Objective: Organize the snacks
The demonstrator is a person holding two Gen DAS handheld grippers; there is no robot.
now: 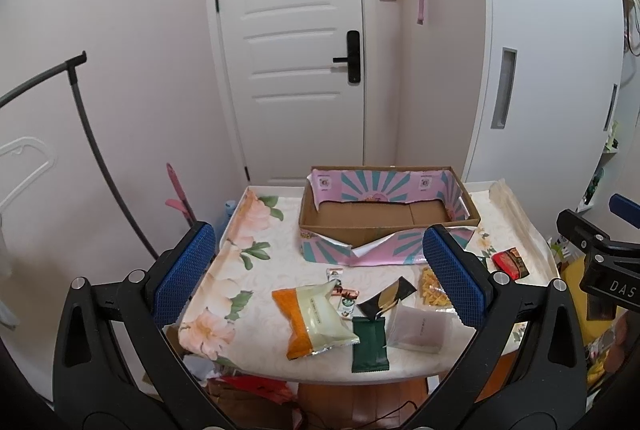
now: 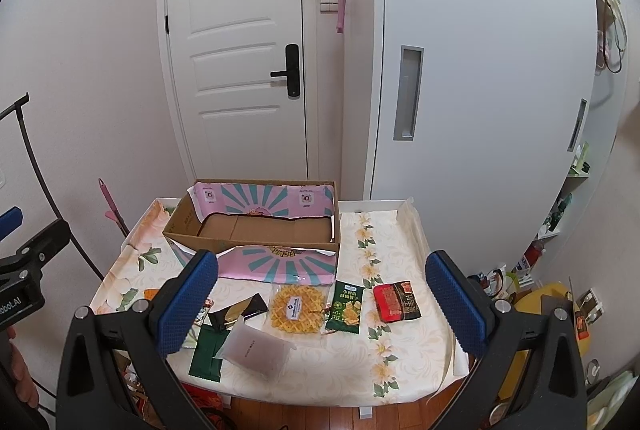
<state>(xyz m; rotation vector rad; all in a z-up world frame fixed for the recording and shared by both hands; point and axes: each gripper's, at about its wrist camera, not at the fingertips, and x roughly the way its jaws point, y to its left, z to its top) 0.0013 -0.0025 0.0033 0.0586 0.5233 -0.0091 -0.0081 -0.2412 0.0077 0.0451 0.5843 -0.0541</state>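
— Cardboard box (image 1: 388,218) sits empty at the table's (image 2: 400,330) far side; snack packets (image 2: 296,308) lie scattered near the front edge.
— Left gripper (image 1: 320,278) and right gripper (image 2: 320,298) both spread wide, holding nothing.

Spread left tongs (image 1: 320,270) frame snack packets (image 1: 316,318) before a cardboard box (image 1: 384,218).

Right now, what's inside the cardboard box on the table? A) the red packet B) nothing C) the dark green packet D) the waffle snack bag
B: the cardboard box shows only its bare brown floor, while the snack packets, such as the red packet, all lie on the table in front of it.
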